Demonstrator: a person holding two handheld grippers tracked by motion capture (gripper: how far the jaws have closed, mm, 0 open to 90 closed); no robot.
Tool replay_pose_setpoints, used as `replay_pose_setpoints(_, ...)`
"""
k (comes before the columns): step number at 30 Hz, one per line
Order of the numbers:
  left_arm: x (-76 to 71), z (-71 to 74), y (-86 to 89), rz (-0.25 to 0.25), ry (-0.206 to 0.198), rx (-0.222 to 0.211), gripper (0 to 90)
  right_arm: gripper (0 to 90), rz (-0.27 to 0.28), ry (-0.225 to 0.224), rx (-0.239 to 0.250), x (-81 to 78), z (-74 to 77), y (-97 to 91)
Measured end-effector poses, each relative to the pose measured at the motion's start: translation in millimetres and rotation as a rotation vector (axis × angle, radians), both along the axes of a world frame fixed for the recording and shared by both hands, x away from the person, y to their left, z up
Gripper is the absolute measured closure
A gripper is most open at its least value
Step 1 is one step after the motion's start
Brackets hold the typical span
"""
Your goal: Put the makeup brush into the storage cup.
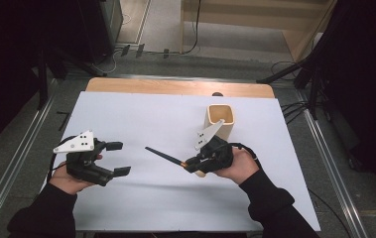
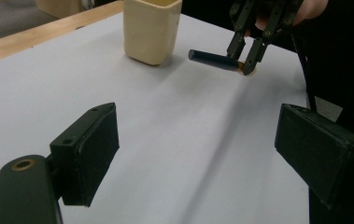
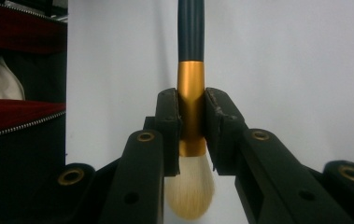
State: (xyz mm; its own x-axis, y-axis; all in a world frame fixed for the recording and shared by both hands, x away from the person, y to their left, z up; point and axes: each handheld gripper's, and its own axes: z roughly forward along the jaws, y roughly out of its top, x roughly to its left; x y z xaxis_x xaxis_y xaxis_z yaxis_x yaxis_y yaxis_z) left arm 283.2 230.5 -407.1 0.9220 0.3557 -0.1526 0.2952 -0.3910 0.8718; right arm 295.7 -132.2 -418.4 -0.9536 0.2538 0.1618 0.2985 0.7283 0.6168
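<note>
A makeup brush with a dark handle (image 1: 161,155), a gold ferrule (image 3: 191,107) and pale bristles (image 3: 191,191) is held just above the white sheet. My right gripper (image 1: 189,164) is shut on the ferrule, and the handle points away to the left. A cream square cup (image 1: 220,121) stands upright just behind that hand; it is also in the left gripper view as the cup (image 2: 151,30). My left gripper (image 1: 120,158) hovers at the left of the sheet, jaws wide apart with nothing between them. The left gripper view faces the brush (image 2: 212,59) and the right gripper (image 2: 245,59).
A white sheet (image 1: 141,119) covers the wooden table (image 1: 175,88). Metal rails (image 1: 22,158) run along the floor on both sides, with cables and a wooden shelf behind. A dark case with red lining and a zipper (image 3: 20,116) lies at the left of the right gripper view.
</note>
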Motion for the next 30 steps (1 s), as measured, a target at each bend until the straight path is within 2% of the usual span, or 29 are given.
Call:
replay_pose_setpoints(8, 6.0, 0.2, -7.9, -0.025, 0.021, 0.017, 14.0, 77.5, 0.045, -0.002, -0.044, 3.4, -2.6, 7.2)
replay_pose_setpoints(10, 6.3, -0.1, -11.3, -0.034, 0.027, 0.022, 14.0, 77.5, 0.046, 0.004, -0.072, 3.2, -2.3, 9.8)
replay_pose_setpoints(13, 6.8, 0.0, -16.1, -0.051, 0.031, 0.042, 14.0, 77.5, 0.061, -0.005, -0.086, 4.7, -3.4, 13.8)
replay_pose_setpoints(15, 6.9, 0.1, -19.2, -0.062, 0.035, 0.054, 14.0, 77.5, 0.063, 0.009, -0.102, 4.6, -3.5, 16.1)
replay_pose_setpoints(16, 7.2, 0.2, -20.4, -0.067, 0.036, 0.06, 14.0, 77.5, 0.078, -0.002, -0.1, 6.1, -4.3, 16.9)
replay_pose_setpoints(17, 7.5, 0.2, -21.8, -0.071, 0.038, 0.064, 14.0, 77.5, 0.074, 0.01, -0.113, 5.5, -3.9, 17.6)
replay_pose_setpoints(18, 7.9, 0.5, -22.7, -0.076, 0.039, 0.073, 14.0, 77.5, 0.084, -0.005, -0.114, 6.8, -4.6, 18.5)
replay_pose_setpoints(23, 9.3, 1.5, -29.0, -0.097, 0.042, 0.094, 14.0, 77.5, 0.089, 0.013, -0.141, 6.5, -4.2, 21.7)
replay_pose_setpoints(24, 9.7, 1.8, -30.5, -0.105, 0.043, 0.104, 13.9, 77.5, 0.1, -0.001, -0.146, 7.6, -4.2, 22.5)
replay_pose_setpoints(27, 9.5, 2.2, -36.4, -0.128, 0.044, 0.131, 14.0, 77.5, 0.105, 0.007, -0.17, 6.8, -3.3, 26.1)
replay_pose_setpoints(28, 9.6, 2.0, -38.4, -0.137, 0.047, 0.135, 14.1, 77.5, 0.114, -0.009, -0.171, 7.9, -3.4, 27.5)
replay_pose_setpoints(30, 9.9, 1.6, -42.1, -0.149, 0.049, 0.155, 14.4, 77.5, 0.12, -0.004, -0.189, 6.8, -2.4, 30.2)
